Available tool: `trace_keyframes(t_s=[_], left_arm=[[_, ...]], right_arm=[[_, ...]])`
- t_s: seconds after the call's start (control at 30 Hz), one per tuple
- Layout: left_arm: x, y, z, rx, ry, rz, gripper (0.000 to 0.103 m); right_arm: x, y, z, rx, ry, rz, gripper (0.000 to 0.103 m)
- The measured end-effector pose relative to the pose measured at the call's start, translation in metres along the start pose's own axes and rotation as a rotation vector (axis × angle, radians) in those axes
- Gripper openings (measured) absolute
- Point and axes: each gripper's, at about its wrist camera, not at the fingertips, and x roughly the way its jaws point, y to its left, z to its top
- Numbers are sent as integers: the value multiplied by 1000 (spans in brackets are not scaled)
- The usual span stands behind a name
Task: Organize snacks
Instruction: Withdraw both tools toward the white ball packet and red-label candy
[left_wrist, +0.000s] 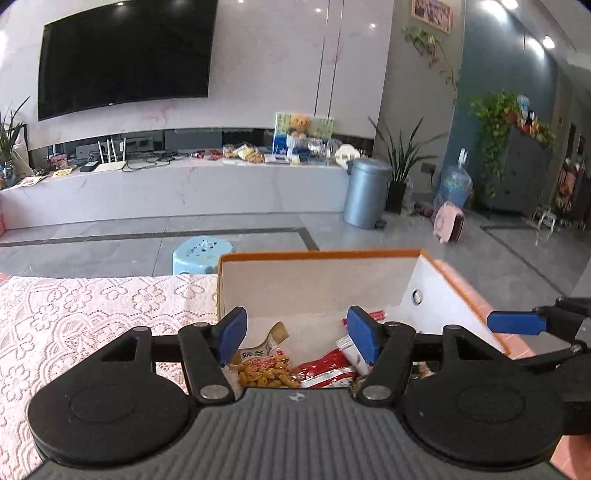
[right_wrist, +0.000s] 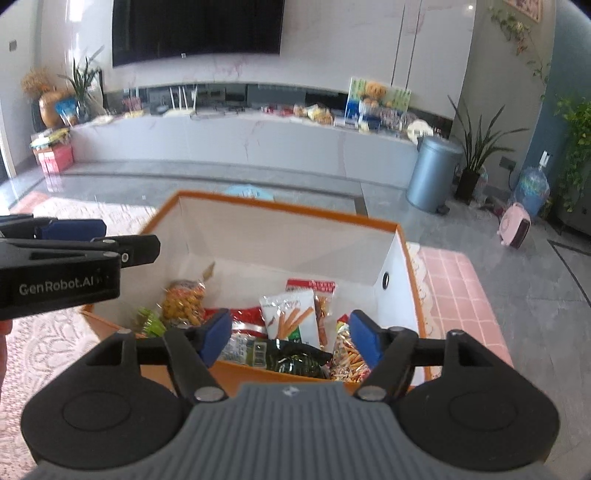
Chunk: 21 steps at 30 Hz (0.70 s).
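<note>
An orange box with white inner walls (right_wrist: 295, 240) stands on the lace-covered table and holds several snack packets: a bag of yellow nuts (right_wrist: 183, 302), a white packet of stick biscuits (right_wrist: 290, 317), a dark green packet (right_wrist: 291, 358) and red packets (left_wrist: 325, 369). The box also shows in the left wrist view (left_wrist: 314, 280). My left gripper (left_wrist: 297, 338) is open and empty above the box's near left part. My right gripper (right_wrist: 290, 338) is open and empty over the box's near edge. The left gripper shows at the left of the right wrist view (right_wrist: 70, 236).
A lace cloth (left_wrist: 92, 314) covers the pink tiled table (right_wrist: 461, 291). A light blue stool (left_wrist: 201, 253) stands on the floor beyond the table. A grey bin (left_wrist: 365, 192), plants and a long TV bench (left_wrist: 177, 184) lie further off.
</note>
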Motion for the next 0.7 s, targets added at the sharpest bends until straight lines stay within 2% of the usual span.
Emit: trace_keyframes(t_s=[0.27, 0.5, 0.63, 0.7], left_arm=[[-45, -8, 3, -11, -32, -31, 76], [-64, -16, -10, -15, 44, -99, 77], [-64, -17, -25, -58, 99, -149, 78], [-58, -20, -36, -61, 143, -150, 78]], right_arm=[[-64, 3, -19, 51, -100, 28, 77], [-104, 4, -55, 82, -157, 8, 79], [-110, 3, -79, 83, -130, 7, 79], [-107, 1, -92, 66, -95, -2, 79]])
